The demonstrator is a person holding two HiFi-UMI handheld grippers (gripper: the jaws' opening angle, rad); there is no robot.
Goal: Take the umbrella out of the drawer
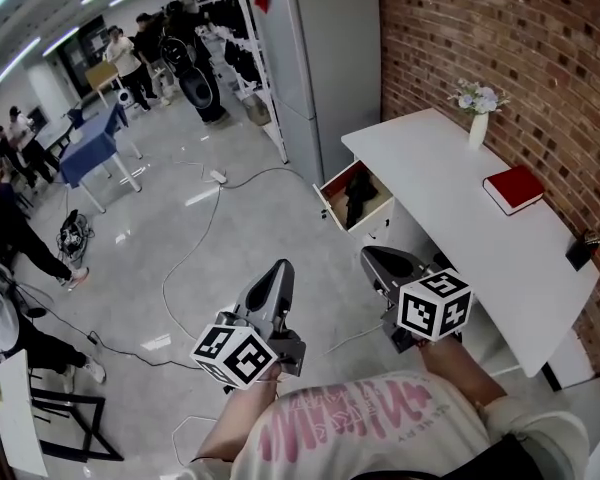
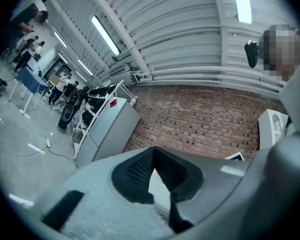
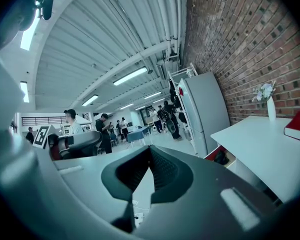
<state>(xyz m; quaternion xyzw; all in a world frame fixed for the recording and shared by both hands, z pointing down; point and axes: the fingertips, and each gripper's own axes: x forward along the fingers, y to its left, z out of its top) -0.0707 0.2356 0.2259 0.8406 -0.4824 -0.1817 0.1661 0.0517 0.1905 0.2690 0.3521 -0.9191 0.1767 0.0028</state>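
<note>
Head view: umbrella in open drawer, apart ahead of right tool.

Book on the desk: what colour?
The book is red; the head view shows it best.

White table set along the brick wall. On the table, by its wall edge: closed red book. At the table's far end, upright white vase of pale flowers. At its near end, small black object, kind unclear. Just beyond the table's far end, tall grey refrigerator. Well apart from the table, across the grey floor: blue table, loose cables, several standing people.
</note>
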